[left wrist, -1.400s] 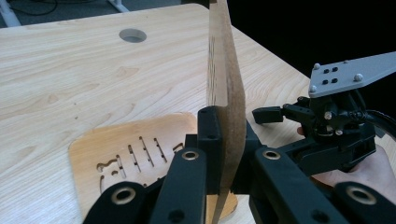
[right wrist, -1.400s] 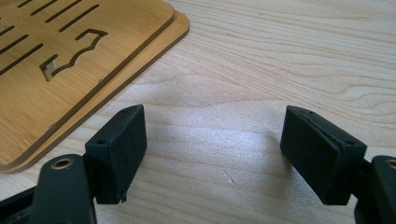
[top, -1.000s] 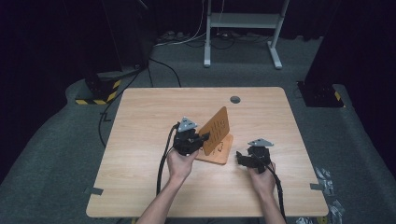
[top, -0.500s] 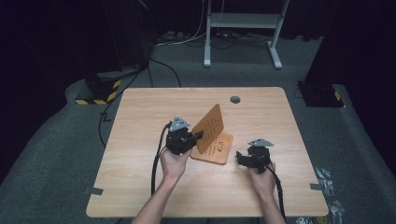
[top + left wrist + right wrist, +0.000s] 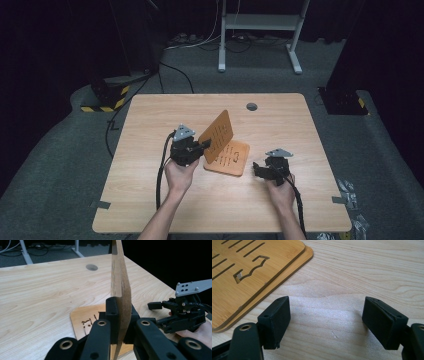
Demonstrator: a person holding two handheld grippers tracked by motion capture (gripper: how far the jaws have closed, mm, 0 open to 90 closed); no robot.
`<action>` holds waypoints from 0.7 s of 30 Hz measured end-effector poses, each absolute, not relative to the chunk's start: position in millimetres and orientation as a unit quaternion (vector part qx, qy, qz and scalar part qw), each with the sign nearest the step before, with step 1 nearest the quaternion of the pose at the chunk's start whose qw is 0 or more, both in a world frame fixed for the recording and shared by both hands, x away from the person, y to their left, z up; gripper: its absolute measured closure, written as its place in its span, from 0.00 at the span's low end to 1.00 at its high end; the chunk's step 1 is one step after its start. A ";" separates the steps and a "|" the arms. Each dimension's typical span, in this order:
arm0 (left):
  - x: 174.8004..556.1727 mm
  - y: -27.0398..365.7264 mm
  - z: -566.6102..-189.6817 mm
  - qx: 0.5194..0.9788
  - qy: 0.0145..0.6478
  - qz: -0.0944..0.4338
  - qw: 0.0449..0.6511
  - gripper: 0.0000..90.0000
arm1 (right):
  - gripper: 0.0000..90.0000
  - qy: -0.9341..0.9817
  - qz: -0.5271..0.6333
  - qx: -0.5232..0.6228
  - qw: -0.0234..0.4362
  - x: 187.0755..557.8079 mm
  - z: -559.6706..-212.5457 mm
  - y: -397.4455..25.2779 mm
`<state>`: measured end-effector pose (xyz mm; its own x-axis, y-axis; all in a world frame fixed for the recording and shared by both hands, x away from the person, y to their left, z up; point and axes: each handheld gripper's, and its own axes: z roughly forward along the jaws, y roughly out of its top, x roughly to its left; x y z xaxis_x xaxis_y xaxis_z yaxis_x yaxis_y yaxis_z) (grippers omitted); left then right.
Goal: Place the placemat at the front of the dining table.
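Since a second ago the left gripper (image 5: 204,145) has drawn back toward the table's left, tilting the slotted bamboo panel (image 5: 216,136) up with it. Its jaws are clamped on the panel's lower edge, while the base board (image 5: 232,161) lies flat on the table (image 5: 150,120). The right gripper (image 5: 325,322), jaws spread wide and empty, rests just beside the board's corner.
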<state>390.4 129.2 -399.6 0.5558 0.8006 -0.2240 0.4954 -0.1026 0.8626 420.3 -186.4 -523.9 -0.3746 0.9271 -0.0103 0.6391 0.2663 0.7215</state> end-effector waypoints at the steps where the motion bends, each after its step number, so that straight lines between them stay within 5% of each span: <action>1: 390.3 131.5 -399.4 0.727 0.444 0.154 0.500 0.95 | 0.25 0.764 0.323 0.513 0.223 420.2 -523.9 -186.3; 21: 382.8 155.2 -393.4 0.716 0.458 0.165 0.500 0.96 | 0.25 0.764 0.322 0.514 0.221 420.0 -523.8 -186.1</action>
